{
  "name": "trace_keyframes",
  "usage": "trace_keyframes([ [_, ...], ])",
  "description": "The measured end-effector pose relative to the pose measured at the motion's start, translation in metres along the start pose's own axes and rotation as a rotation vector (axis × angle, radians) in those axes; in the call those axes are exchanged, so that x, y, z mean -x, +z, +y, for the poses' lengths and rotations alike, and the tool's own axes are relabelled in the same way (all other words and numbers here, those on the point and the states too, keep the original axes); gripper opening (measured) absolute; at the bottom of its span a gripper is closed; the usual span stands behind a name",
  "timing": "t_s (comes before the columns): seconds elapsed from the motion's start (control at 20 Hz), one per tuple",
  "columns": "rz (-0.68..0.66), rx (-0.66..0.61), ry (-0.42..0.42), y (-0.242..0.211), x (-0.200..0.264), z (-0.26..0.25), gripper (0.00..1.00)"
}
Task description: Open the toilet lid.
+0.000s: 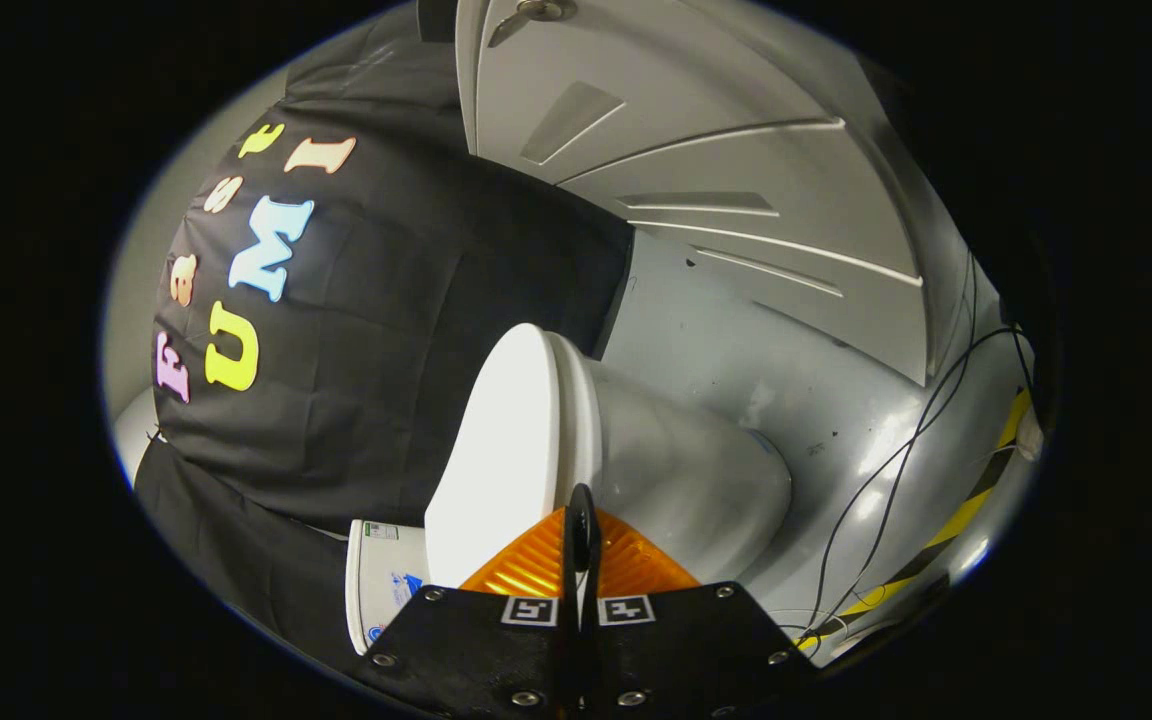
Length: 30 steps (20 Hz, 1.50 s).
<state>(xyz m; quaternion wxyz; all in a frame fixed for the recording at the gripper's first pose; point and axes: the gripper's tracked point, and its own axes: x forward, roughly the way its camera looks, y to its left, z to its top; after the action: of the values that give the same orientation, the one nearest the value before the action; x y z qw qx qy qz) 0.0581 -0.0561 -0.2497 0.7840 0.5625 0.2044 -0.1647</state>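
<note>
The view is rolled on its side. The white toilet lid [501,440] lies down on the seat, whose rim shows as a thin band beside it, over the grey-white bowl [696,480]. The tank [381,590] with a label sits behind the lid, against the black cloth wall. My gripper [582,500] is shut, its two fingers pressed together with nothing seen between them. The tips sit right at the front edge of the lid and seat, on the line where the two meet. Whether they touch the rim I cannot tell.
A grey panelled door [716,160] with a metal handle [544,10] stands beyond the toilet. Thin black cables [896,470] run over the grey floor [796,390] next to a yellow-and-black striped tape [966,510].
</note>
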Motion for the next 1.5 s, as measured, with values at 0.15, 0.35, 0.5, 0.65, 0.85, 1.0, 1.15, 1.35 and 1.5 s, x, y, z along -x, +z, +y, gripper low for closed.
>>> trace_keyframes([
  [0.15, -0.005, -0.033, -0.043, 0.002, 0.005, 0.007, 0.00],
  [0.35, -0.014, -0.015, -0.038, 0.010, 0.014, 0.029, 0.00],
  [0.5, -0.021, -0.004, -0.040, 0.014, 0.022, 0.040, 0.00],
  [0.65, -0.033, -0.004, -0.022, 0.018, 0.031, 0.059, 0.00],
  [0.85, -0.044, 0.016, 0.002, 0.021, 0.043, 0.086, 0.00],
  [1.0, -0.054, 0.040, 0.033, 0.022, 0.054, 0.116, 0.00],
  [1.15, -0.062, 0.063, 0.058, 0.019, 0.067, 0.148, 0.00],
  [1.35, -0.076, 0.162, 0.050, 0.010, 0.082, 0.184, 0.00],
  [1.5, -0.098, 0.222, 0.070, 0.003, 0.093, 0.217, 0.00],
])
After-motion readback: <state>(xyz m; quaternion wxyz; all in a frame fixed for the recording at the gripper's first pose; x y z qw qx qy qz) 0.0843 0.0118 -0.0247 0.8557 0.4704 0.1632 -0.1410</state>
